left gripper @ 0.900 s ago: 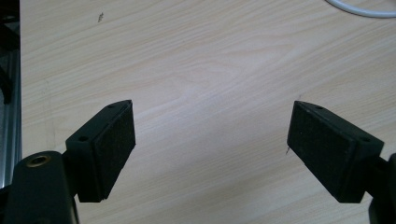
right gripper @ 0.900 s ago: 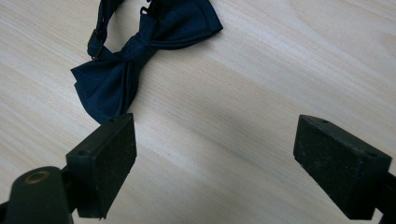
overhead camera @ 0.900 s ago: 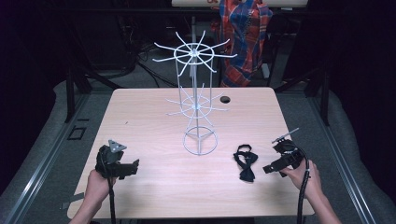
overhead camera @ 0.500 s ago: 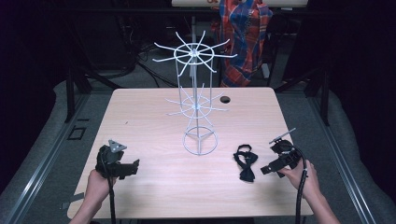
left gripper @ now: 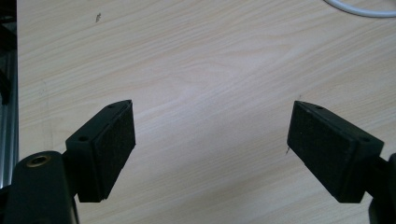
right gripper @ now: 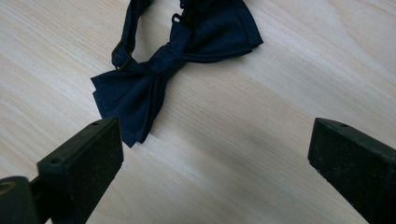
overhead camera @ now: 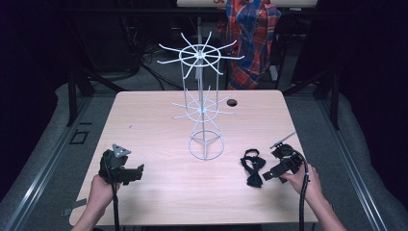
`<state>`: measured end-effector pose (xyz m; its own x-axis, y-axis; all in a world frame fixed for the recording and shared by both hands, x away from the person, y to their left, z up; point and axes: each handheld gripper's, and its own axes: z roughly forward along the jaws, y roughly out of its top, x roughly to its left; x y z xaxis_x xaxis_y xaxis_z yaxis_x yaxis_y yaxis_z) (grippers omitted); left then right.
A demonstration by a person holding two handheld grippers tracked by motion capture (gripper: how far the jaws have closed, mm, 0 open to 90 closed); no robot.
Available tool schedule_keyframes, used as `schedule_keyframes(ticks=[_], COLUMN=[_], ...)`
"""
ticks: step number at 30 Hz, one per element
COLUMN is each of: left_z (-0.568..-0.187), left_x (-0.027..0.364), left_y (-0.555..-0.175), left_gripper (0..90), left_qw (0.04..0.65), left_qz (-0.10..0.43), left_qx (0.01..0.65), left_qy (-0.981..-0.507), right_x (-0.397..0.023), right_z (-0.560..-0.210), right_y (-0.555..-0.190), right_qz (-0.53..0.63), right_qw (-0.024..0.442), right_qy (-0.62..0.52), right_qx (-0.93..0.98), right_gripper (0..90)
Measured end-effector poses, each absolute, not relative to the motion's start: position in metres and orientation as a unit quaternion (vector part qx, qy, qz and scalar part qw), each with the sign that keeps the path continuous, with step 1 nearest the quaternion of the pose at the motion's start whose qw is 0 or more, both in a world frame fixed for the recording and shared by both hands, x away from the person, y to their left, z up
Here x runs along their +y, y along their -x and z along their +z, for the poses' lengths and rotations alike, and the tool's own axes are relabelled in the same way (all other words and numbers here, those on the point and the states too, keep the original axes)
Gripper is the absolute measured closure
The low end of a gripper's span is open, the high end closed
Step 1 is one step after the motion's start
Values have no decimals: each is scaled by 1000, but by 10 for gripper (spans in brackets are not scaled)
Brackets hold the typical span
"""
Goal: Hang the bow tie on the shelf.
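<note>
Wooden table (overhead camera: 159, 192): high view adds rack (overhead camera: 202, 103) beyond bow tie (right gripper: 173, 60).

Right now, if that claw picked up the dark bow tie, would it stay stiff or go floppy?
Probably floppy: the bow tie looks like folded soft cloth, and its strap lies loose on the table, so it would likely dangle. It seems light and flat, so a push would probably slide or bunch it, not roll it.

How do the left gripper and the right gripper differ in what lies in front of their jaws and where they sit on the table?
The right gripper faces a dark bow tie lying just beyond its jaws; the left gripper faces bare table. In the high view the right gripper sits beside the bow tie at the table's right, the left gripper at the near left, apart from the white wire rack. Both are open, holding nothing.
</note>
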<state>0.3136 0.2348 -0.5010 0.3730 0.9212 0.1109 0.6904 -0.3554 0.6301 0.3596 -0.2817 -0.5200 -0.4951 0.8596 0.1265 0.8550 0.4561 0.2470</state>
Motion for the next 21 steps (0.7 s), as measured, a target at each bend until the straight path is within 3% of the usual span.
schedule_keyframes(ticks=[21], left_z=[-502], left_x=[234], left_y=[-314], left_gripper=[156], left_qw=[248], left_qz=[233], left_qx=[510], left_qy=[-790], right_x=[-252], right_z=[-532], right_y=[-372], right_qz=[162], right_qw=[7], right_qy=[-496], right_qx=[853], right_gripper=[34])
